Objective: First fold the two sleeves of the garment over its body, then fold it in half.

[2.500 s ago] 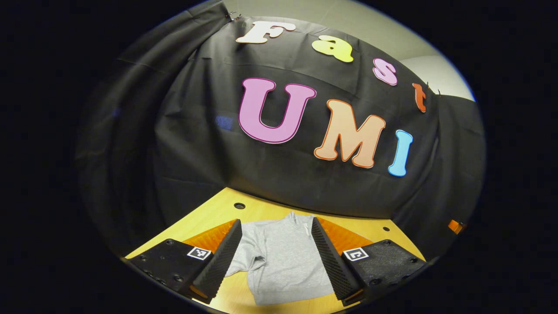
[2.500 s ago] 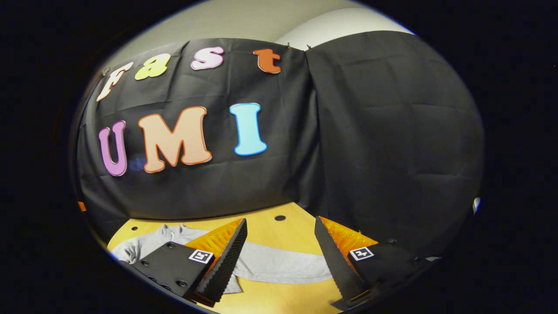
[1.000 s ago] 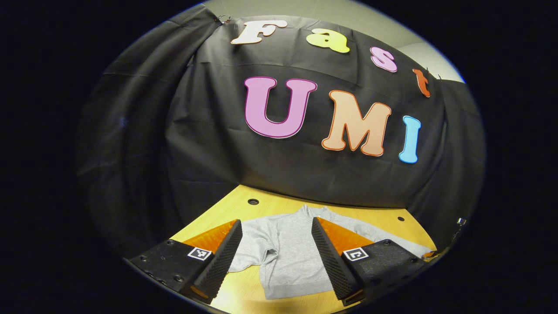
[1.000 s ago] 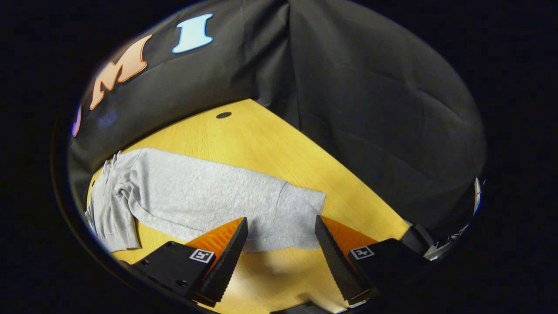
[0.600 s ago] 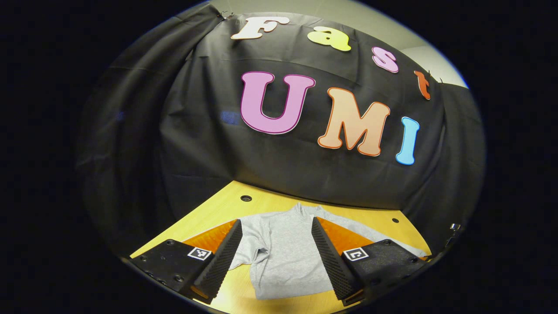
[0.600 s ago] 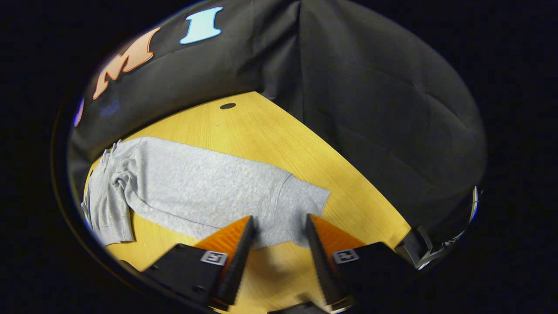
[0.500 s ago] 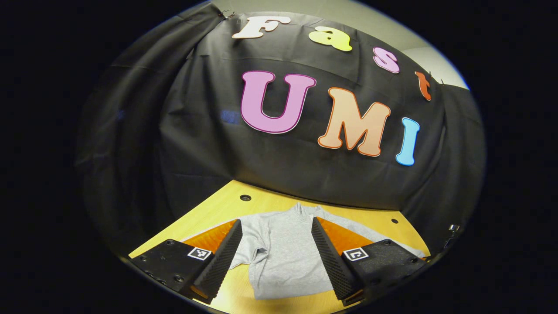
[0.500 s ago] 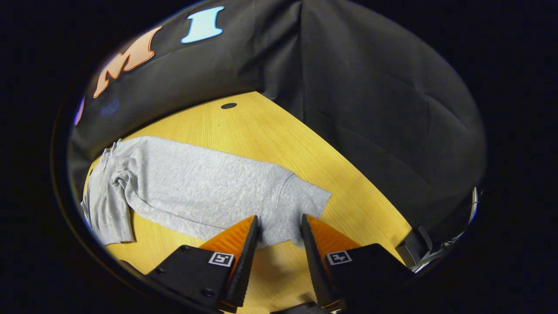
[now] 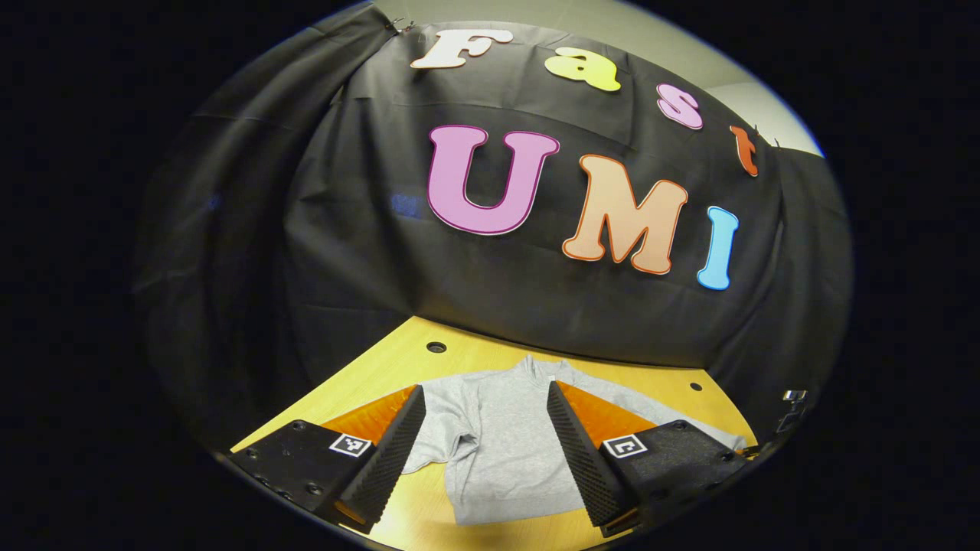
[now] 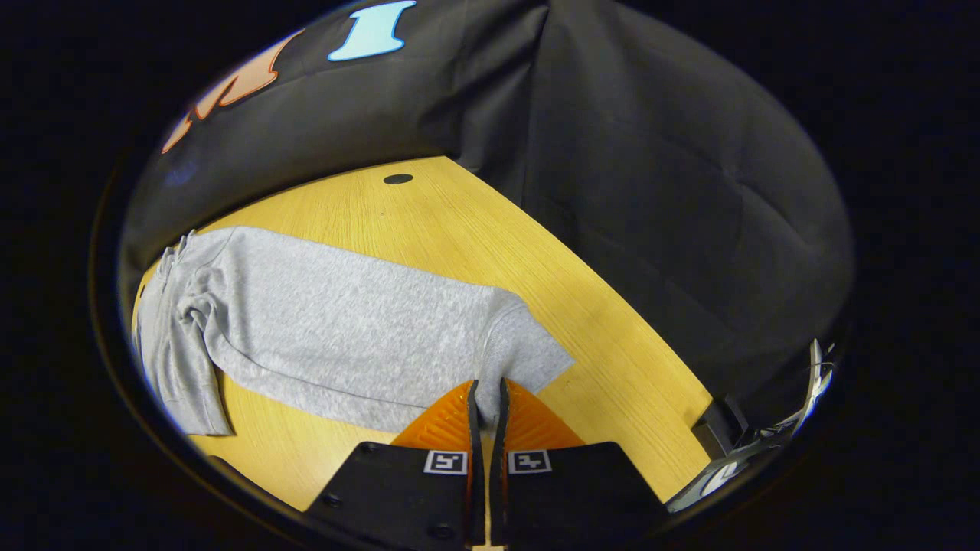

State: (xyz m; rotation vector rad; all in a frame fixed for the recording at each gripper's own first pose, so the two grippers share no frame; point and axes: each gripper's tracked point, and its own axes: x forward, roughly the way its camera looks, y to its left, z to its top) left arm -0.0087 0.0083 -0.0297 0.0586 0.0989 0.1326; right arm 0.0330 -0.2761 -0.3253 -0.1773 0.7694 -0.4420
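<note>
Right gripper view: right gripper (image 10: 485, 392) pinches one sweatshirt's (image 10: 329, 329) sleeve cuff (image 10: 521, 356); left gripper (image 9: 484, 413) hovers spread wide

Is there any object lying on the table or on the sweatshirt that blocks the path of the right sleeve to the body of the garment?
Nothing visible does. The right gripper pinches the sleeve cuff, and only bare table and the sweatshirt's body lie beyond.

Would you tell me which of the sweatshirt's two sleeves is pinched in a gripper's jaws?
The outstretched sleeve, whose cuff sits between the right gripper's closed jaws. The other sleeve lies bunched and untouched.
</note>
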